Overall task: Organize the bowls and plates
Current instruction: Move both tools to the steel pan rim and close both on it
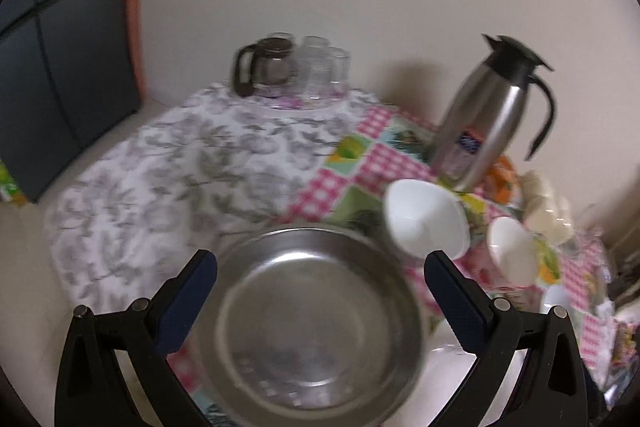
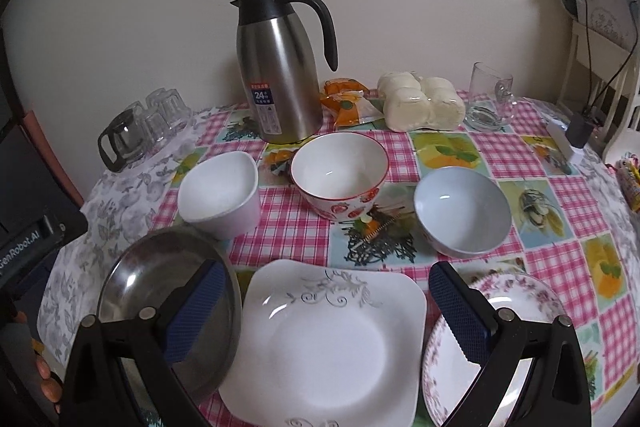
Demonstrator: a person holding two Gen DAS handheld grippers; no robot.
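Note:
My left gripper is open, its jaws wide apart on either side of a steel plate just below it. The same steel plate sits at the left in the right wrist view. My right gripper is open above a square white plate. A floral round plate lies to its right. Beyond stand a white squarish bowl, a strawberry-patterned bowl and a pale blue bowl. The white bowl and strawberry bowl show in the left wrist view.
A steel thermos jug stands at the back, with an orange packet, wrapped buns and a glass mug beside it. A glass pot and tumblers sit back left. A chair stands at right.

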